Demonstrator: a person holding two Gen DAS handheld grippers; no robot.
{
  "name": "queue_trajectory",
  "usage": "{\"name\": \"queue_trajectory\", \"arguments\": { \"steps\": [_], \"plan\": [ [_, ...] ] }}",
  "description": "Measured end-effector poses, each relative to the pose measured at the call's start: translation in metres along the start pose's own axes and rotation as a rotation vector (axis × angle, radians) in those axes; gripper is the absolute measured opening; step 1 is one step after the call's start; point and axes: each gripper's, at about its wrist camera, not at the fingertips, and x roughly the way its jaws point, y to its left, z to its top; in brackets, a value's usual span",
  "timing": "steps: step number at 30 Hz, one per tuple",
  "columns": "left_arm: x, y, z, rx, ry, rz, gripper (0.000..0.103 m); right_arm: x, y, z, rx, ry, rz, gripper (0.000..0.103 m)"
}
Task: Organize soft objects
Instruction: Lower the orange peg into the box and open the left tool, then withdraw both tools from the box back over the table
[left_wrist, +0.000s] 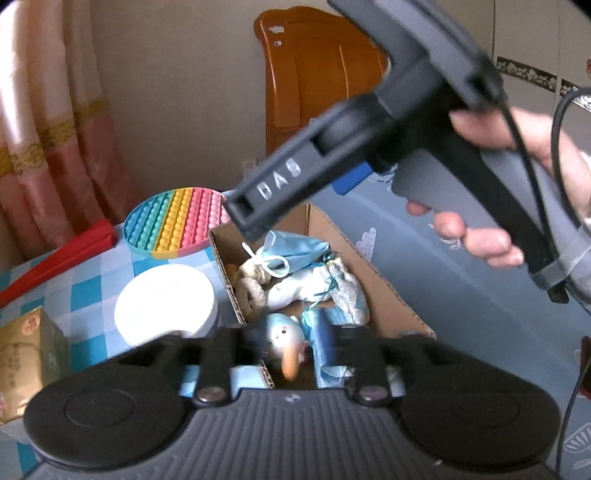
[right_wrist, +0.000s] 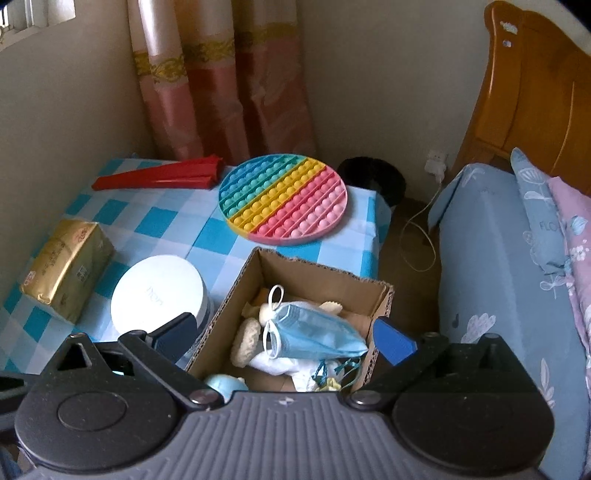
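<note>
A cardboard box (right_wrist: 325, 273) stands at the table's right edge and holds soft things: a blue face mask (right_wrist: 314, 328), a beige plush (right_wrist: 245, 338) and white cloth. My right gripper (right_wrist: 284, 338) is open and empty above the box. In the left wrist view the box (left_wrist: 369, 266) holds the mask (left_wrist: 295, 247) and a blue doll with an orange beak (left_wrist: 284, 336). My left gripper (left_wrist: 291, 347) hangs over the box's near end; its fingers are blurred and look apart, and the doll sits between them. The right gripper's body (left_wrist: 369, 140) crosses above.
On the blue checked tablecloth (right_wrist: 166, 221) lie a rainbow pop-it disc (right_wrist: 282, 199), a red folded fan (right_wrist: 159, 177), a gold tissue pack (right_wrist: 66, 269) and a round white box (right_wrist: 159, 295). A bed (right_wrist: 498, 258) is at the right, a black bin (right_wrist: 373, 177) beyond.
</note>
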Motion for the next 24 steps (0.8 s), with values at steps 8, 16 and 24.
{"name": "queue_trajectory", "arguments": {
  "steps": [8,16,24],
  "plan": [
    [-0.029,-0.002,-0.011,0.024,-0.064,0.06,0.094,-0.004,0.006,-0.005,0.009,-0.003,0.04,0.103],
    [-0.075,0.021,-0.029,-0.078,-0.062,0.156,0.099,-0.016,0.017,-0.028,0.074,0.007,0.026,0.103],
    [-0.098,0.046,-0.044,-0.131,-0.062,0.3,0.1,-0.033,0.037,-0.079,0.186,0.012,0.006,0.103]
  ]
}}
